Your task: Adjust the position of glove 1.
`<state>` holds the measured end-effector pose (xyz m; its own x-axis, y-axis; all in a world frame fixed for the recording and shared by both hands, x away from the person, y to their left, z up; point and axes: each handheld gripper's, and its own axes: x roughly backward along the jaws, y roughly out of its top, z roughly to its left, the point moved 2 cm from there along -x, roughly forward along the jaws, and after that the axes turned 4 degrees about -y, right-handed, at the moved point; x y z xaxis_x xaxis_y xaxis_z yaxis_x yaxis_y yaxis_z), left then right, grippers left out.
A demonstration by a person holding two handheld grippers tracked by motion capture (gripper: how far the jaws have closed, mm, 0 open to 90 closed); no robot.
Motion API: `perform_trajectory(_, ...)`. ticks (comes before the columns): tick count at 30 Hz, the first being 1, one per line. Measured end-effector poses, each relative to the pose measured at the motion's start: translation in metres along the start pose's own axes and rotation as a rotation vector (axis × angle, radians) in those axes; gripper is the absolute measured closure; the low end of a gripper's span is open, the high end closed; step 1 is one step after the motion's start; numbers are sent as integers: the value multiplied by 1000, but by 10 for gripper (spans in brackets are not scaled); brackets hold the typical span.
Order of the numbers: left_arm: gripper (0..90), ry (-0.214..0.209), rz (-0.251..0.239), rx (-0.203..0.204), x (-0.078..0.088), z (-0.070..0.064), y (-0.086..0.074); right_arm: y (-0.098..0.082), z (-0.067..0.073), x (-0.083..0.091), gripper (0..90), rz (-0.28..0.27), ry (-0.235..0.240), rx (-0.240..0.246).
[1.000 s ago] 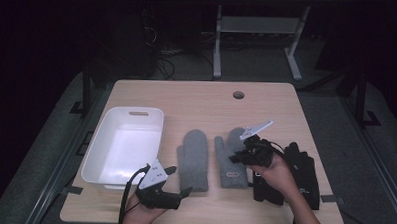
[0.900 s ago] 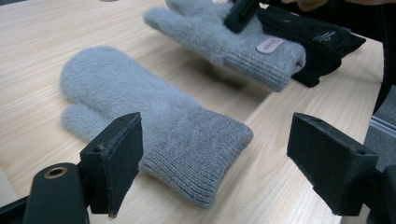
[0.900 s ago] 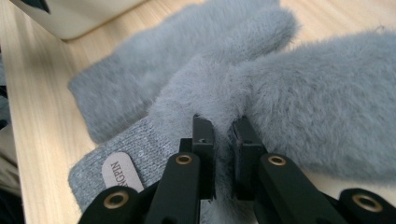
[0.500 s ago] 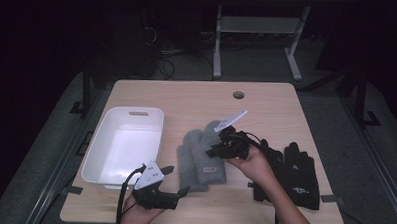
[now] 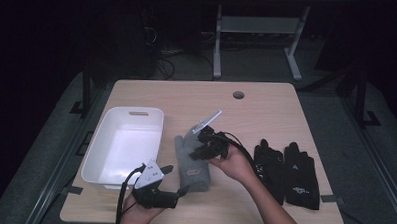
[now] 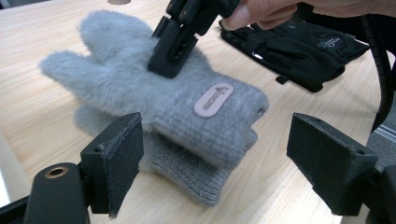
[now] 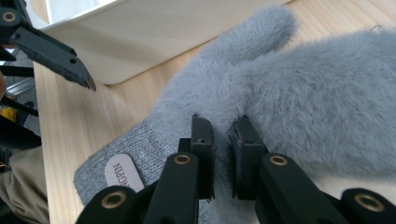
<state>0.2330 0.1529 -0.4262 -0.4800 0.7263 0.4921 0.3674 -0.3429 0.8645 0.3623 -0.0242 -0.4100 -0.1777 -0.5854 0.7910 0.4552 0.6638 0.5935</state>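
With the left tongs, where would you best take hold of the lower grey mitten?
Probably at the ribbed cuff of the lower mitten, coming in level from the near table edge. The cuff pokes out from under the top mitten, thin and firm, and the left tongs already stand open facing it.

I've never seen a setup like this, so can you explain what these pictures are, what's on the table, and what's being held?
A person at a wooden table holds a hand-operated two-jaw gripper in each hand. One picture looks down from above; the other two come from cameras riding on each gripper, looking along its black jaws. On the table lie a white plastic bin, a pair of black gloves, and two fuzzy grey mittens, one stacked on the other. The right gripper is pinched shut on the top grey mitten, over the lower mitten. The left gripper waits open near the mittens' cuffs, holding nothing.
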Motion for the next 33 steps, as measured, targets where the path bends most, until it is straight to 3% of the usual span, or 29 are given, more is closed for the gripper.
perform_trajectory(5, 194, -10, 18, 39, -5, 1, 0, -4, -2, -12, 745, 21, 7, -21)
perform_trajectory(8, 207, -18, 20, 71, -8, 2, 1, -5, -6, -13, 540, 9, 10, -40)
perform_trajectory(11, 212, -19, 30, 107, -11, 3, 2, -4, -8, -5, 399, -32, 0, -70)
perform_trajectory(15, 212, -11, 42, 140, -15, 2, 2, -7, -19, 7, 289, -59, -11, -117)
perform_trajectory(17, 211, -11, 52, 149, -17, 2, 2, -8, -27, 10, 273, -67, -15, -138)
perform_trajectory(19, 212, 2, 60, 122, -17, -1, 3, -11, -37, 12, 270, -83, -13, -183)
perform_trajectory(25, 212, -6, 58, 112, -19, -4, 6, -17, -64, 2, 245, -87, -3, -305)
perform_trajectory(33, 211, -9, 56, 94, -19, -7, 8, -10, -82, -18, 232, -64, 33, -408)
